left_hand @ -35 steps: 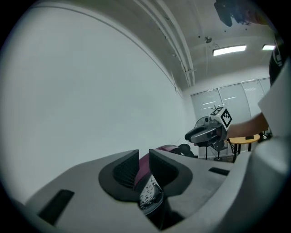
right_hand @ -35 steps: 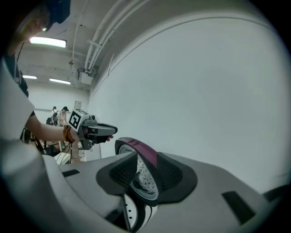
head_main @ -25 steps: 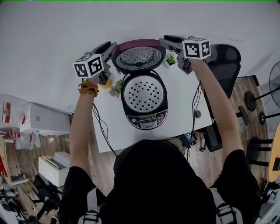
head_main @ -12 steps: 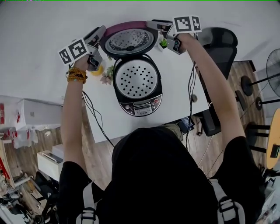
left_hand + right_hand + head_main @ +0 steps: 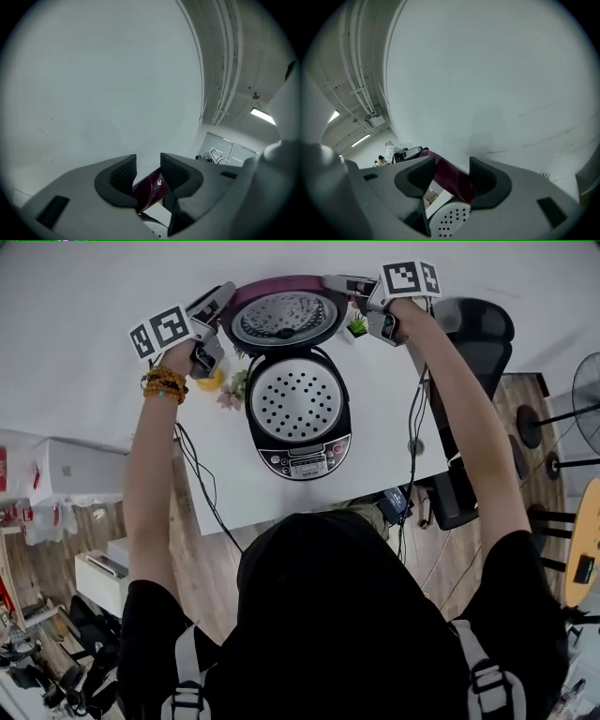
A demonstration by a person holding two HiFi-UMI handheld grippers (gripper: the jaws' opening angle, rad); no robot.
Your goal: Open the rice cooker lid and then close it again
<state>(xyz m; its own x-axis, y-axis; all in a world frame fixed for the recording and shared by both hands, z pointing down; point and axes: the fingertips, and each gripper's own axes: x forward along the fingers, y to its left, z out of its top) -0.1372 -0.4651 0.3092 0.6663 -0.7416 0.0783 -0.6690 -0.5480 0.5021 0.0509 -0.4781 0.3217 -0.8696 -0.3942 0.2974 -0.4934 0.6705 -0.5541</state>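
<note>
**A:** Starting with the rice cooker [image 5: 298, 418]: where is it?

**B:** On the white table [image 5: 394, 427], control panel [image 5: 305, 463] toward the person. Its lid [image 5: 284, 317] is swung up and back on the far side, close to the wall. The shiny inner face looks toward the camera and the maroon shell edges it. A perforated tray [image 5: 297, 401] fills the open body.

**A:** And the left gripper [image 5: 147, 164]?

**B:** It is at the lid's left edge. The jaws have just been opening and stand apart, with the maroon rim between them. There is a clear gap beside one pad, so it has no clamp on the rim.

**A:** Right gripper [image 5: 452, 171]?

**B:** It is at the lid's right edge, and it is much the same. The jaws have just been spreading and the maroon rim runs through the gap. Daylight shows on one side, so it has no grip either.

**A:** Anything beside the cooker?

**B:** A small potted plant [image 5: 357, 327] stands just right of the lid. Some flowers [image 5: 236, 390] and a yellow object [image 5: 211, 382] lie to the left, under the left hand. A black chair [image 5: 478, 334] stands past the table's right side.
</note>
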